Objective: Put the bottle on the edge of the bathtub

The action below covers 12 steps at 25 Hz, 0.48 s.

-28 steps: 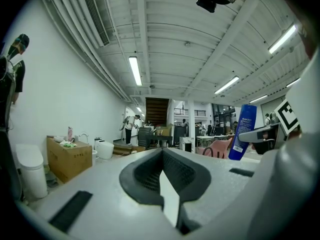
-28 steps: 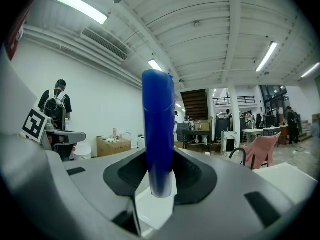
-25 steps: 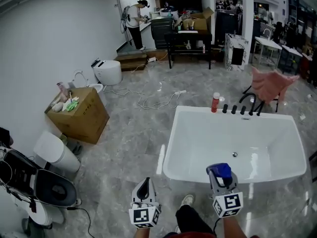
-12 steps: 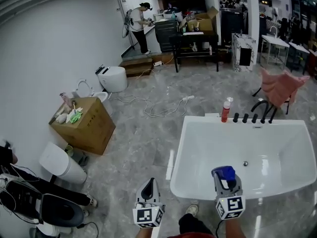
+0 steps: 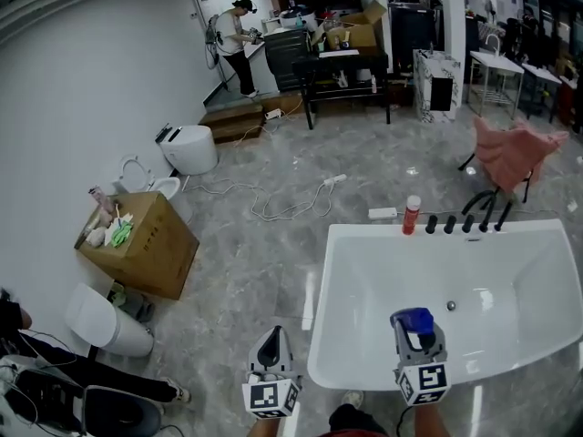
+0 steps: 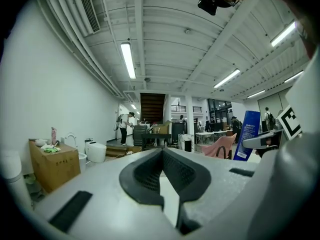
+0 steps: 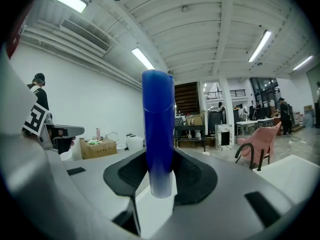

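Down by the person's feet, the left gripper (image 5: 271, 335) has its jaws together and empty. The right gripper (image 5: 413, 328) clamps the upright blue bottle (image 7: 158, 114) at the bathtub's (image 5: 321, 308) near rim. A red bottle (image 5: 412, 215) stands on the far edge.

Grey marbled floor (image 5: 264, 253) spreads ahead of the left tongs (image 5: 271, 340). Off to their left, a cardboard box (image 5: 150, 248) stands by the white wall (image 5: 73, 80), with a white toilet (image 5: 189, 148) farther on. Far ahead of the right tongs (image 5: 412, 326) stand a pink chair (image 5: 512, 151) and a black table (image 5: 342, 66). Strip lights (image 6: 128, 59) line the ceiling.
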### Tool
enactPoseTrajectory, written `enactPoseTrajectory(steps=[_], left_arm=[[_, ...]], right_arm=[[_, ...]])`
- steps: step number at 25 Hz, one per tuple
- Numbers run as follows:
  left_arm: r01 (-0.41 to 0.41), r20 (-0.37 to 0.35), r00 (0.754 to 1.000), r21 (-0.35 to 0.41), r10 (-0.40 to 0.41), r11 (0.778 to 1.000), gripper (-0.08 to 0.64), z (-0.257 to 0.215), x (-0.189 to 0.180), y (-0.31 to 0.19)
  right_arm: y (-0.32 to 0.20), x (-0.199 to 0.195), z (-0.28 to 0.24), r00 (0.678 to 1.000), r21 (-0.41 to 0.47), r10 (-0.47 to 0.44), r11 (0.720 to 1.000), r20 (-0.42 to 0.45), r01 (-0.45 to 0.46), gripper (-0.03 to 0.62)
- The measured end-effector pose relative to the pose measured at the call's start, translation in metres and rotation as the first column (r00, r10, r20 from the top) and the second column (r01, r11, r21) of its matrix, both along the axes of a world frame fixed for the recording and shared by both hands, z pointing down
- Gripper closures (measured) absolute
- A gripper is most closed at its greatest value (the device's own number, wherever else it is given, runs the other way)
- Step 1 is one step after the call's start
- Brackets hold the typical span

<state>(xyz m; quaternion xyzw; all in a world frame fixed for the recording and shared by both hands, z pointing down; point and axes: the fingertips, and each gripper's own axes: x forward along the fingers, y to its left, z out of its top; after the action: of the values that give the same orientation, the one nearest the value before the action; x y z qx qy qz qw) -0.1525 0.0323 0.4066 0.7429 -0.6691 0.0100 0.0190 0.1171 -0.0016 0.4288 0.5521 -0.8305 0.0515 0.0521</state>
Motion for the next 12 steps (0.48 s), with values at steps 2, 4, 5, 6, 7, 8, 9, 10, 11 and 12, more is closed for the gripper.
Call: enactPoseTrajectory(steps=[2, 4, 5, 6, 7, 8, 9, 10, 11, 12], left_arm=[[-0.003, 0.0, 1.0, 0.002, 0.003, 1.0, 0.555, -0.002, 0.003, -0.019], [-0.008, 0.005, 1.0, 0.008, 0.008, 1.0, 0.555, -0.002, 0.004, -0.039], [-0.012, 0.011, 1.0, 0.009, 0.012, 1.0, 0.555, -0.002, 0.005, -0.048], [-0.015, 0.016, 1.0, 0.01, 0.015, 1.0, 0.555, -0.002, 0.006, -0.057], [-0.018, 0.019, 1.0, 0.011, 0.018, 1.0, 0.555, -0.003, 0.008, -0.063], [-0.02, 0.02, 1.0, 0.012, 0.02, 1.0, 0.555, -0.004, 0.01, -0.069], [-0.023, 0.021, 1.0, 0.015, 0.023, 1.0, 0.555, -0.005, 0.013, -0.074], [-0.026, 0.023, 0.999, 0.017, 0.026, 1.0, 0.555, -0.006, 0.015, -0.079], [-0.031, 0.027, 0.999, 0.018, 0.03, 0.999, 0.555, -0.007, 0.016, -0.083], [-0.036, 0.032, 0.999, 0.019, 0.036, 0.999, 0.555, -0.008, 0.018, -0.088]], right_arm=[[-0.017, 0.004, 0.002, 1.0, -0.003, 0.01, 1.0, -0.001, -0.01, 0.443], [-0.037, 0.007, 0.007, 1.0, -0.005, 0.02, 1.0, 0.001, -0.02, 0.443], [-0.046, 0.008, 0.008, 1.0, -0.005, 0.026, 1.0, 0.004, -0.026, 0.443], [-0.053, 0.009, 0.009, 1.0, -0.006, 0.03, 1.0, 0.008, -0.03, 0.443], [-0.06, 0.01, 0.01, 0.999, -0.007, 0.033, 0.999, 0.012, -0.033, 0.443], [-0.065, 0.012, 0.011, 0.999, -0.009, 0.035, 0.999, 0.016, -0.034, 0.443], [-0.069, 0.014, 0.011, 0.999, -0.011, 0.036, 0.999, 0.02, -0.036, 0.443], [-0.072, 0.015, 0.011, 0.999, -0.011, 0.037, 0.999, 0.023, -0.036, 0.443], [-0.076, 0.015, 0.012, 0.999, -0.01, 0.037, 0.999, 0.027, -0.037, 0.443], [-0.081, 0.016, 0.011, 0.999, -0.006, 0.038, 0.999, 0.029, -0.038, 0.443]])
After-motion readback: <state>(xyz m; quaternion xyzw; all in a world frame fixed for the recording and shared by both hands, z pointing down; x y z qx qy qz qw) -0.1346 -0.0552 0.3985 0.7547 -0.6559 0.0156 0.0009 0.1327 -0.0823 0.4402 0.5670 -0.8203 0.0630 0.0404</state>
